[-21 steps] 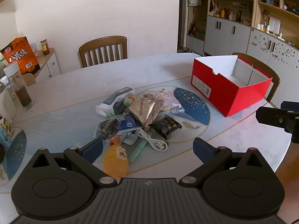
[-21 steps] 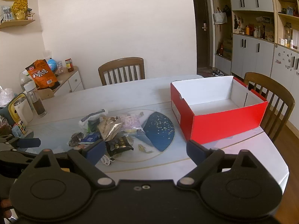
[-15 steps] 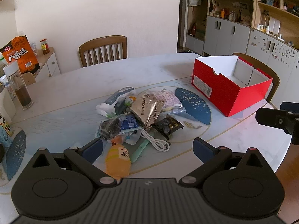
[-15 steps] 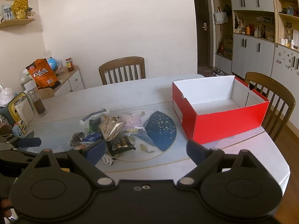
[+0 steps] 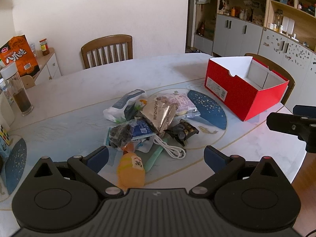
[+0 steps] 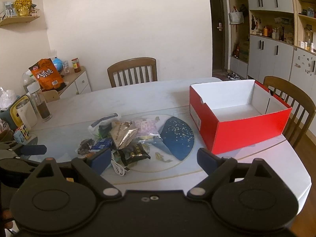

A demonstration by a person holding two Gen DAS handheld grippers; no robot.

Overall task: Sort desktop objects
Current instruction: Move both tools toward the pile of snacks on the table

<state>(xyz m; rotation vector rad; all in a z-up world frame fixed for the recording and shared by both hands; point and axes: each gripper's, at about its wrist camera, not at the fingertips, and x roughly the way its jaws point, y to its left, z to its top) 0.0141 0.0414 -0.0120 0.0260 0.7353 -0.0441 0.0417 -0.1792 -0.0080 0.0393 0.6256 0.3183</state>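
Observation:
A pile of small items lies mid-table: a gold foil snack bag [image 5: 159, 116] [image 6: 122, 135], a black snack packet [image 5: 182, 131] [image 6: 134, 153], a white cable [image 5: 170, 148], an orange bottle [image 5: 130, 169], a white-blue packet [image 5: 124, 104] and a pink packet [image 5: 181, 102]. An open, empty red box [image 5: 243, 96] [image 6: 237, 126] stands to the right. My left gripper [image 5: 156, 156] is open, empty, above the near side of the pile. My right gripper [image 6: 153, 158] is open, empty, near the table's front edge.
A glass bottle of dark liquid [image 5: 16, 90] [image 6: 41, 101], a white cup [image 6: 25, 112] and a puzzle cube [image 6: 24, 132] stand at the table's left. Wooden chairs [image 5: 107, 50] [image 6: 292, 102] stand behind and right of the table. Cabinets line the right wall.
Both grippers have drawn back slightly from the pile; the objects sit a little farther off in both views. Nothing was picked up or moved.

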